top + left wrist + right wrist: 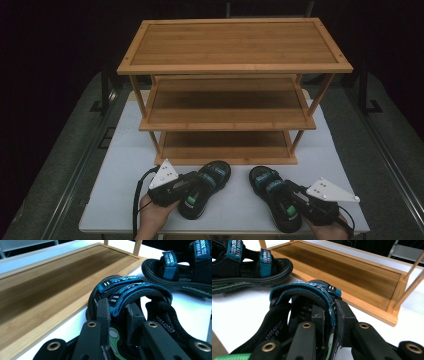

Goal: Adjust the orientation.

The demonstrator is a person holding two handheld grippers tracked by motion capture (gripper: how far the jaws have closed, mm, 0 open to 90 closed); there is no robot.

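On the white table (120,165), at 6 o'clock of the wooden rack (227,90), each sandal's strap (blue-trimmed) is pinched: left sandal (205,187) by left gripper (192,187), right sandal (274,197) by right gripper (292,197).

A test room is shown: a white counter (125,165) is set among black curtains and metal stands.

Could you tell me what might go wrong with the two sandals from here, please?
1. Each tongs pinches only a blue strap, so the left black sandal or the right black sandal could swing or slip when lifted.
2. The three-tier bamboo shoe rack stands close ahead; a dangling sole might catch its bottom shelf edge.
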